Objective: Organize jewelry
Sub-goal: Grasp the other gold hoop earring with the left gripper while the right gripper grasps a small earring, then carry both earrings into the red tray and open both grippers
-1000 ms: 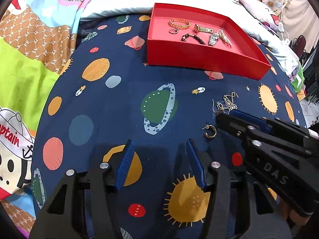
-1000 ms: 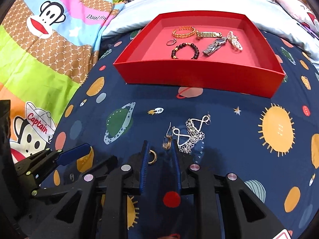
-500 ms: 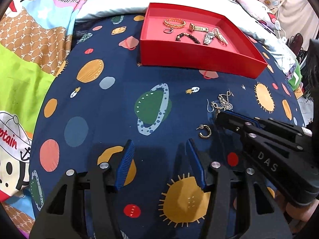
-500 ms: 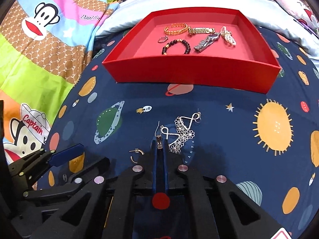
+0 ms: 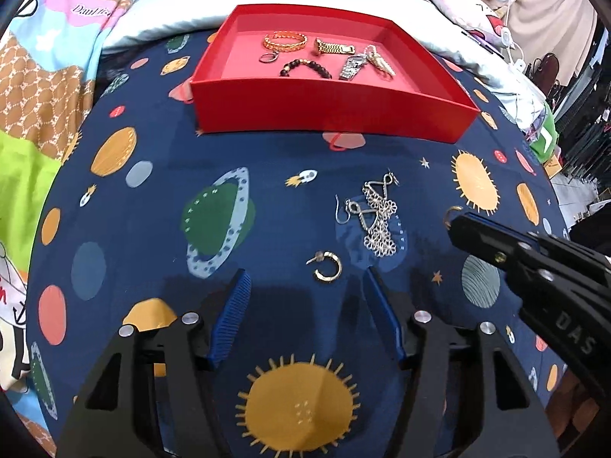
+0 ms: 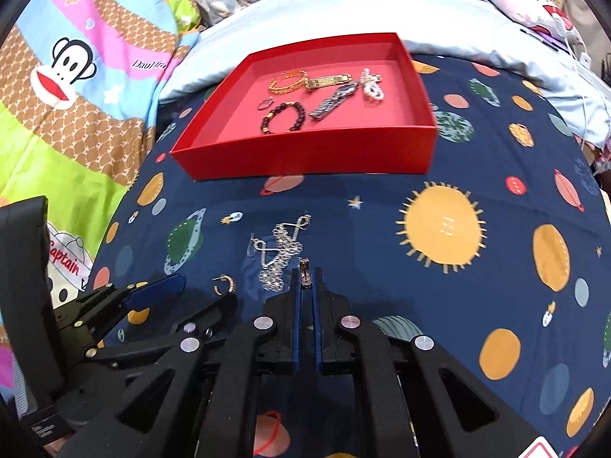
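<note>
right gripper (image 6: 305,278): jaws nearly closed on a small gold hoop earring (image 6: 304,267), pinched at the tips. 1 s ago the jaws were apart around it on the cloth; now it looks lifted clear, so EARLIER pick is done.
left gripper (image 5: 305,297): jaws wide apart, holding nothing, low over the cloth; unchanged in opening.
second hoop earring (image 5: 327,269): lies on the planet-print bedspread (image 5: 160,145) just ahead of the left fingertips, between them. Likely next pick.
silver chain earrings (image 5: 376,217): tangled pile just beyond the hoop, near the right gripper's tip; snag risk if the carry path drags low.
red tray (image 5: 328,114): further out, near wall upright. Bracelets, ring and watch sit in the far half; near half bare, room to drop.
route: open cloth between pile and tray. Lift over the near wall.
edges: bedspread falls away left and right; keep central.
</note>
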`<state>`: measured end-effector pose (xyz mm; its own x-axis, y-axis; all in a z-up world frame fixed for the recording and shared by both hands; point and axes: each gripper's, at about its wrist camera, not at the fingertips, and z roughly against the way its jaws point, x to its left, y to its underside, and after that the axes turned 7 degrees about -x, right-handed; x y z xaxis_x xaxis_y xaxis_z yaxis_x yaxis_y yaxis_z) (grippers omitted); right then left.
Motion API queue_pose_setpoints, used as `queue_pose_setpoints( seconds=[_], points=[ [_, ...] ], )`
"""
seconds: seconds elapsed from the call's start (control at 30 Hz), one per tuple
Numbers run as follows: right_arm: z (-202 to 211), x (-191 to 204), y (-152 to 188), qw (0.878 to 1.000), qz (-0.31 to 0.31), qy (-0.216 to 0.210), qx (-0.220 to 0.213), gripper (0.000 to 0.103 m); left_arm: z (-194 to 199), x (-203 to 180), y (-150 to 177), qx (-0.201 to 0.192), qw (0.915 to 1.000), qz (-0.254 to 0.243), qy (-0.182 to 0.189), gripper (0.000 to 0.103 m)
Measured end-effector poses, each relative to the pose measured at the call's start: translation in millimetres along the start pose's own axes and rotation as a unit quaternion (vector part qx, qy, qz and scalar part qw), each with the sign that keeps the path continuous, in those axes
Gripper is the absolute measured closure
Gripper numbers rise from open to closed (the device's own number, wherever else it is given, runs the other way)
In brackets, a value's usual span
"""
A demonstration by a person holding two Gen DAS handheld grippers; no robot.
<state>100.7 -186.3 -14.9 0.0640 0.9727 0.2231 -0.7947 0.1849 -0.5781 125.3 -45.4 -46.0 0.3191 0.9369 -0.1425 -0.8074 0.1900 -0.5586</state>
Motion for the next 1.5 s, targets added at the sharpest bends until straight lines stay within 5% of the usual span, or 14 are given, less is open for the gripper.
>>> queue_pose_setpoints(
  seconds=[0.5,0.97,1.5],
  points=[
    [1.4,-9.0,3.2,1.0,-0.016,-0.004,0.0,0.098,-4.5,-2.9,0.9,-0.025,0.9986,-0.031,-0.035,0.083],
    [12.2,-9.0,2.4,1.0,-0.017,-0.009,-0.009,0.098,12.0,11.4,6.6,-0.012,0.9999,0.006,-0.003,0.084],
    [46.3,1.8,-36.4,0.997,-0.004,-0.028,-0.068,0.098,59.5,5.5,-48.6,-0.081,0.9965,0.009,0.018,0.084]
  ],
)
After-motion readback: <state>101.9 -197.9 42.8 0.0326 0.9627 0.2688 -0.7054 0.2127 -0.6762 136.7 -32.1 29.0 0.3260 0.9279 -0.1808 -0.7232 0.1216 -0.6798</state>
